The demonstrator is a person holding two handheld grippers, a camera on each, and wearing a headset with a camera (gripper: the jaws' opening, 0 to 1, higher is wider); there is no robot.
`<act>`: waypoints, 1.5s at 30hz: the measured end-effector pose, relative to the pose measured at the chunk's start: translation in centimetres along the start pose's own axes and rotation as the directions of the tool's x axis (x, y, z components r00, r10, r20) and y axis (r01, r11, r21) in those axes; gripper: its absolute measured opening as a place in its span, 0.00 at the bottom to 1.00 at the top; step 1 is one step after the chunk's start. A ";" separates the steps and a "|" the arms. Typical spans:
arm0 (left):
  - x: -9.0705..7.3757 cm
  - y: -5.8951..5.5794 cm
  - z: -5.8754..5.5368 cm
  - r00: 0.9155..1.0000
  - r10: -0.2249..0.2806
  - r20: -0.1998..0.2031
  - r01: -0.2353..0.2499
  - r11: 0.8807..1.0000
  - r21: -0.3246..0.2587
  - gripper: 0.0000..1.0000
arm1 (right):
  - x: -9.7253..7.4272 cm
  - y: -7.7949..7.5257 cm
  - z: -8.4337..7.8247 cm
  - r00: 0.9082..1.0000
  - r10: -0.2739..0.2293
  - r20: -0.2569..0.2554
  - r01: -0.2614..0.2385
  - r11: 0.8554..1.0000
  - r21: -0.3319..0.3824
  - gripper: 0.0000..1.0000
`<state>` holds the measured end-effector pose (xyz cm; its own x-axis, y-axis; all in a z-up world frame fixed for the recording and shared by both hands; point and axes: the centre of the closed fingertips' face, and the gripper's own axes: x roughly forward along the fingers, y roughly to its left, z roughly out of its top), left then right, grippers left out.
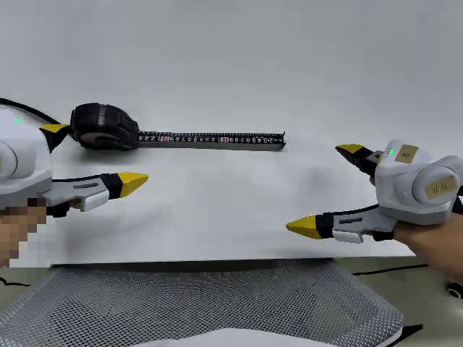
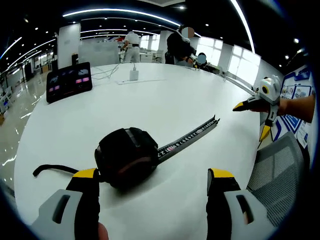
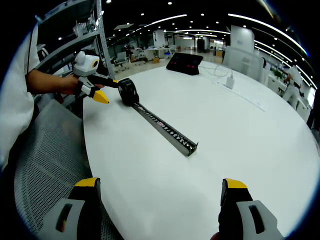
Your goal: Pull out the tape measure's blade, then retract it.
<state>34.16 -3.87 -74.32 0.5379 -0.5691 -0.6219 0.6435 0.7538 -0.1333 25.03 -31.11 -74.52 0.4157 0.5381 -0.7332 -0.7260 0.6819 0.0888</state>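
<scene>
Nearest, a mesh chair [image 1: 217, 303] stood against the bench's [image 1: 231, 65] front edge. Just beyond it both tongs hung released. The left gripper [image 1: 94, 155] had its jaws spread beside the tape measure [image 1: 105, 126], probably to steady its case. The right gripper [image 1: 325, 188] waited well apart from the blade's [image 1: 210, 139] hook. Farther in, toward the left edge, the tape measure lay with its blade pulled out flat, so retracting seemed the remaining step.
</scene>
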 end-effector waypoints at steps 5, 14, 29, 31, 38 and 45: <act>0.1 0.4 0.2 0.999 0.034 0.007 -0.034 0.999 -0.034 0.83 | 0.0 -0.2 0.0 1.000 -0.004 0.001 0.004 1.000 -0.002 0.99; 0.5 0.5 0.5 0.996 0.084 0.019 -0.082 0.993 -0.082 0.84 | 0.3 -0.7 0.1 1.000 -0.002 0.004 0.002 1.000 -0.002 0.99; 1.9 1.8 1.1 0.982 0.186 0.017 -0.181 0.971 -0.157 0.79 | 1.0 -1.6 0.9 1.000 0.020 -0.004 -0.020 0.999 -0.028 0.89; 2.0 1.9 1.1 0.980 0.198 0.018 -0.193 0.968 -0.161 0.79 | 1.1 -1.8 1.0 1.000 0.023 -0.007 -0.023 0.999 -0.037 0.88; 2.2 2.3 1.1 0.969 0.247 0.019 -0.241 0.955 -0.174 0.76 | 1.4 -2.4 1.4 1.000 0.028 -0.010 -0.029 0.998 -0.060 0.82; 2.5 2.8 1.2 0.957 0.288 0.020 -0.276 0.934 -0.226 0.74 | 2.1 -2.9 1.7 0.999 0.040 -0.022 -0.042 0.995 -0.095 0.75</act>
<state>38.00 -3.54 -75.28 0.7114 -0.3342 -0.6183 0.3291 0.9357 -0.1271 28.89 -31.14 -75.15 0.3742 0.5544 -0.7434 -0.7917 0.6084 0.0552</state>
